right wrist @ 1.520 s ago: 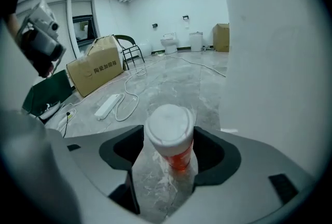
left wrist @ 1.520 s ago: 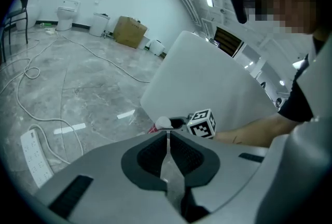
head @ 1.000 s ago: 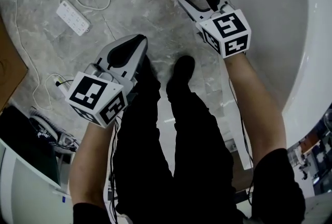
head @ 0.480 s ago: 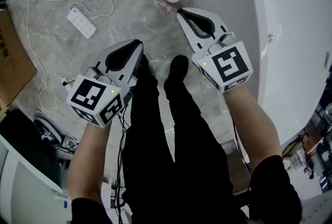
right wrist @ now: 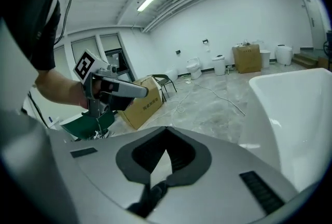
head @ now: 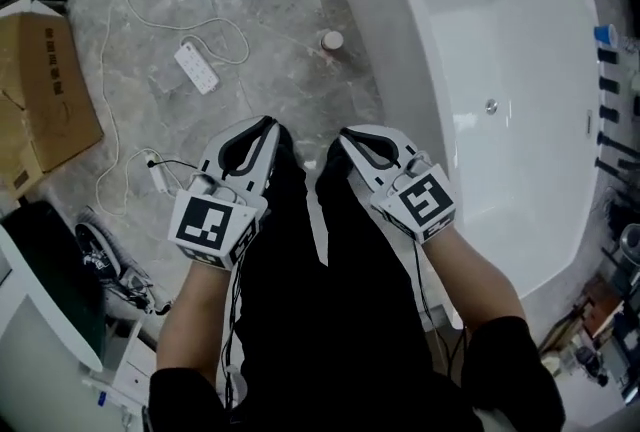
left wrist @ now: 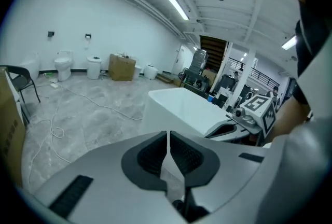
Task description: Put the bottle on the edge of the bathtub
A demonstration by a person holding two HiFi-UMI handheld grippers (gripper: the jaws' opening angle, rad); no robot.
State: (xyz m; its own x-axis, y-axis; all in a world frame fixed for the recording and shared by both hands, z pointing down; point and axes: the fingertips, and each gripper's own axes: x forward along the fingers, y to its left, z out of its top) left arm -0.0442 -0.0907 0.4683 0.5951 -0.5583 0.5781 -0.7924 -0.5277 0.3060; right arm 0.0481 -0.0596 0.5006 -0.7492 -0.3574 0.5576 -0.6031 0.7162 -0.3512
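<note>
Held low in front of the person's black trousers, the left tongs and the right tongs sit side by side, tips pointing forward over the floor. In the left gripper view, the left tongs' dark pads meet along a thin seam with nothing between them. The right gripper view shows the right tongs pressed together as well, also empty. Neither pair has hold of anything.

Beyond the tips lies the grey marble floor. A white power strip rests there to the left with its white cable looping around it, and a cardboard box lies further left.

The bottle stands upright on the floor, well ahead of both tongs, seen from above as a round pale cap. It is just beside the outer wall of the white bathtub, near the tub's corner, and not on its edge. The tub fills the right side, with its drain showing in the basin.
</note>
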